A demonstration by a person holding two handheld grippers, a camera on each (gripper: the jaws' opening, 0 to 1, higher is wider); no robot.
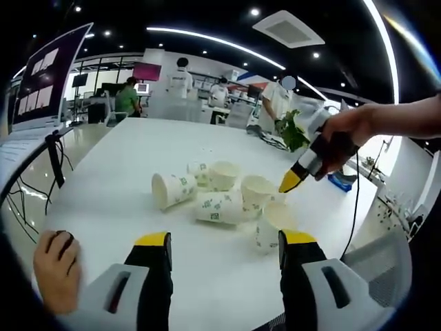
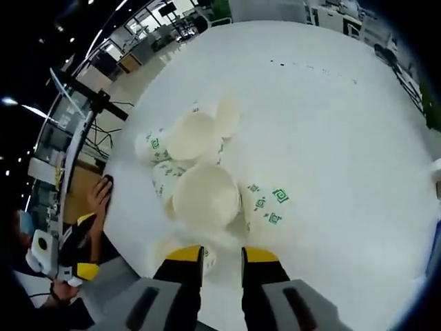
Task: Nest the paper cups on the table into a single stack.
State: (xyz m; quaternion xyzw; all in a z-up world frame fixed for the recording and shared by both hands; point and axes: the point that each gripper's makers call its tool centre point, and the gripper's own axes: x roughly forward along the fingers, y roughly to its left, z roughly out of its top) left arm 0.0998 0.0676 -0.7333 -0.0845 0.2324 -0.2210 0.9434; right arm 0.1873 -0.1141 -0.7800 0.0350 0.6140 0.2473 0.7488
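Note:
Several white paper cups with green print lie bunched in the middle of the white table. One cup lies on its side at the left, another lies in front, and one stands mouth up. My left gripper is wide open, short of the bunch, with nothing in it. A hand brings my right gripper in from the right, just above the cups. From above, my right gripper has a narrow gap between its jaws, which hold nothing, close over a wide cup mouth.
A hand rests on the table edge beside my left gripper. A monitor and cables stand at the left. A plant and clutter sit at the far right. People stand at desks beyond the table.

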